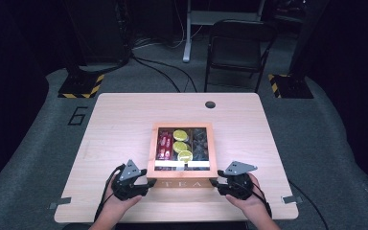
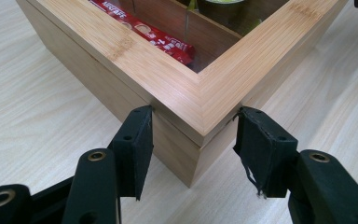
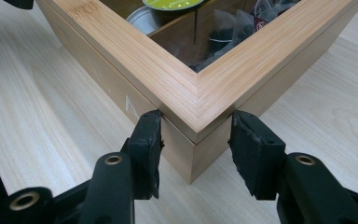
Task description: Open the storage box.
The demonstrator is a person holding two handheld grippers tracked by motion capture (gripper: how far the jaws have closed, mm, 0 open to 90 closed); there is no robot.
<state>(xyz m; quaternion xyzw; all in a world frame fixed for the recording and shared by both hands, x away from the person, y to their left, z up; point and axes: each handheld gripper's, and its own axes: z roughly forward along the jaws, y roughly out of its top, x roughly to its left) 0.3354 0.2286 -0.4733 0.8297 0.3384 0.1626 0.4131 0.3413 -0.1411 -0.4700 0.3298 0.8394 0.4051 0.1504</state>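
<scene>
A bamboo tea box (image 1: 182, 183) with a glass-paned lid sits at the table's near middle, lettered TEA on its front. Inside are red packets (image 1: 163, 145), green-topped capsules (image 1: 180, 143) and dark tea bags (image 1: 200, 143). My left gripper (image 1: 149, 183) straddles the box's front left corner (image 2: 200, 102), with both pads against the lid's edge. My right gripper (image 1: 214, 183) holds the front right corner (image 3: 196, 100) the same way. The left gripper view shows a red packet (image 2: 154, 32) under the glass. A green capsule (image 3: 172, 4) and tea bags (image 3: 233, 25) appear in the right gripper view.
The light wooden table (image 1: 115, 124) has a round cable hole (image 1: 210, 104) at its far edge and metal clips (image 1: 60, 203) (image 1: 290, 199) on its near corners. A black folding chair (image 1: 237, 48) stands behind the table on grey carpet.
</scene>
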